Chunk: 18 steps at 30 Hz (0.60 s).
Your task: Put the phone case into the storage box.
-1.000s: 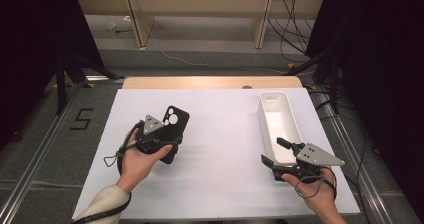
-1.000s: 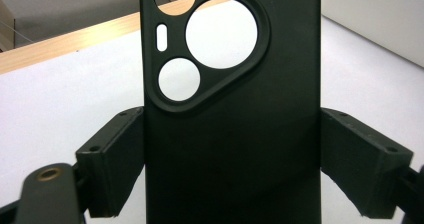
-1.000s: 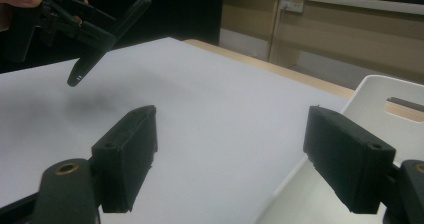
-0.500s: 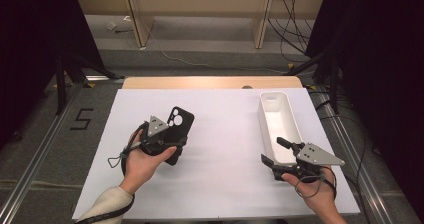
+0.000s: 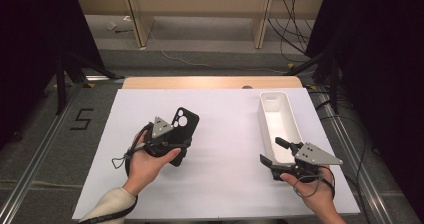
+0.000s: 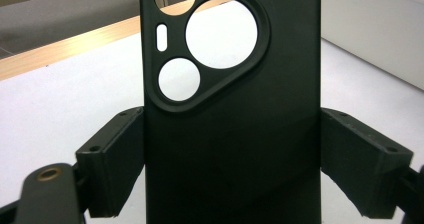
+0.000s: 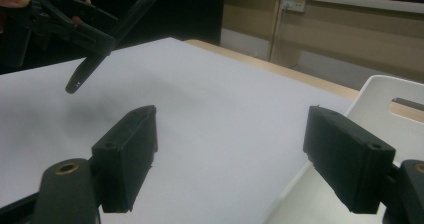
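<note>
In the high view, at lower left of centre, our left gripper clamps a matte black phone case with round camera cutouts above the white table sheet. A "5" marks the floor at left. At lower right our right gripper gapes empty beside the long white plastic bin.

In the left gripper view the case fills the centre, pinched on both edges, unbranded.

In the right gripper view the case hangs at upper left.

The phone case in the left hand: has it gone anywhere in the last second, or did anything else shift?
The left gripper, shut on the black phone case, drifted slightly toward the right across the white table, case lifted off the surface. Nothing was picked up or let go. The right gripper stayed put with open jaws beside the near end of the white bin.
</note>
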### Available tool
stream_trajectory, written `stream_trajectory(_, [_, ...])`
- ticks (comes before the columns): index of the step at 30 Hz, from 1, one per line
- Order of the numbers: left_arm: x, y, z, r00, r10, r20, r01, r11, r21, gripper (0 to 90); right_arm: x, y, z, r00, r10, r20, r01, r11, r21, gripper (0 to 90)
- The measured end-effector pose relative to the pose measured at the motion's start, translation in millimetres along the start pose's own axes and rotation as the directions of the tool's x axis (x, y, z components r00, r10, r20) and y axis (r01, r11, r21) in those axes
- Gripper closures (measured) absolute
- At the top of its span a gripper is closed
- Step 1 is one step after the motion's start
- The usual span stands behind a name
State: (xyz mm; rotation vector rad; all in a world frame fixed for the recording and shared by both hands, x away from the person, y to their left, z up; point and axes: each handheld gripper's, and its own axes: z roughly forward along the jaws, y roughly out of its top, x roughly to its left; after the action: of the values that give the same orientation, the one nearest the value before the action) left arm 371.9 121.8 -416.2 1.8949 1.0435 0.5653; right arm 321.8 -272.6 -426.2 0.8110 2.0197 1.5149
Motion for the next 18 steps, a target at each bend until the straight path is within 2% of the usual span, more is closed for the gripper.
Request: stream_trajectory(18, [-10.0,2.7,3.0,0.9995,0.023,0.021,-0.022,0.9997,-0.011,15.5,0.1,0.6,0.8,1.0,0.001,-0.003,-0.001,1.0,-0.005,22.8])
